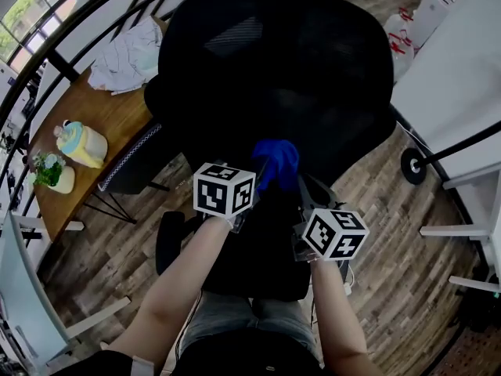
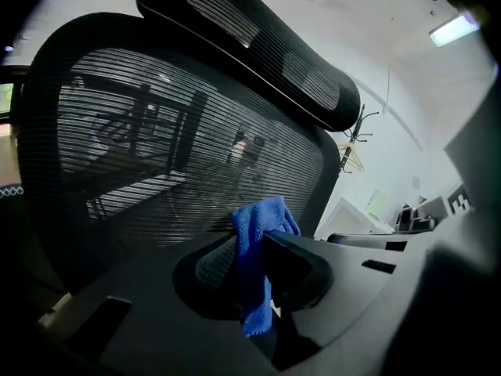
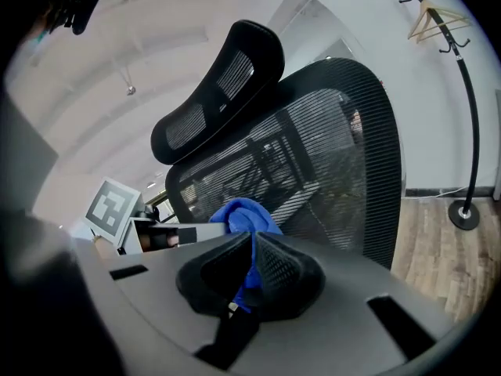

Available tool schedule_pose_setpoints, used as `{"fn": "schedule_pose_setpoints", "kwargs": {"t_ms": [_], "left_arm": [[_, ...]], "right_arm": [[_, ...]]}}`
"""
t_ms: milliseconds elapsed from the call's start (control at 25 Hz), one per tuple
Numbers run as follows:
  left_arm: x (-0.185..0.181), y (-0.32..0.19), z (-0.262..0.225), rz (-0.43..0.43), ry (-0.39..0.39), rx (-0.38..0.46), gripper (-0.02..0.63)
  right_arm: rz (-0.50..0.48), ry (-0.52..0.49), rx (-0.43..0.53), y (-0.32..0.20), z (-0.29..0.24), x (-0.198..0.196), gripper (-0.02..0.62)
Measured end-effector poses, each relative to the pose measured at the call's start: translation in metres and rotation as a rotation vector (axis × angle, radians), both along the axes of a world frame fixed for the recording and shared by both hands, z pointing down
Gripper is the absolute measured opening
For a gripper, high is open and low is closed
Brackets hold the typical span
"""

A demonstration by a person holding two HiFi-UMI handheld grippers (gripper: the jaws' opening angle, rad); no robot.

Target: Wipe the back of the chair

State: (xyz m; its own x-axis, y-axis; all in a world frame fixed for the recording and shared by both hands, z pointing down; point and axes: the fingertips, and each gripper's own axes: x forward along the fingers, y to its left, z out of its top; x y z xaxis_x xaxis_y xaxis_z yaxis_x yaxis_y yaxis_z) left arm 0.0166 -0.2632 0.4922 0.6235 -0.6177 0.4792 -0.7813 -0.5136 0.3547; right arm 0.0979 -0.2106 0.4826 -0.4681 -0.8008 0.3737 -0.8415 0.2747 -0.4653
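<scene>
A black mesh office chair back stands right in front of me, its headrest on top. A small blue cloth rests against the lower part of the back. My left gripper is shut on the cloth, whose tail hangs down between its jaws. My right gripper is shut on the same cloth from the other side. The mesh back fills both gripper views just beyond the jaws.
A wooden desk at the left carries a crumpled white cloth, a yellow container and a potted plant. A white desk stands at the right. A coat stand rises from the plank floor.
</scene>
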Motion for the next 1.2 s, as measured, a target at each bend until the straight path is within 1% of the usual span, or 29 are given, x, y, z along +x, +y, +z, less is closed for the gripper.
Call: {"fn": "schedule_pose_setpoints", "kwargs": {"t_ms": [880,1200], "left_arm": [[-0.131,0.005,0.009,-0.265,-0.009,-0.012,0.077],[-0.172,0.008,0.008,-0.346,-0.027,-0.006,0.077]], "right_arm": [[-0.181,-0.024,-0.003,-0.005,0.004,-0.100,0.034],[-0.217,-0.029,-0.015,0.000,0.008,-0.118,0.034]]}}
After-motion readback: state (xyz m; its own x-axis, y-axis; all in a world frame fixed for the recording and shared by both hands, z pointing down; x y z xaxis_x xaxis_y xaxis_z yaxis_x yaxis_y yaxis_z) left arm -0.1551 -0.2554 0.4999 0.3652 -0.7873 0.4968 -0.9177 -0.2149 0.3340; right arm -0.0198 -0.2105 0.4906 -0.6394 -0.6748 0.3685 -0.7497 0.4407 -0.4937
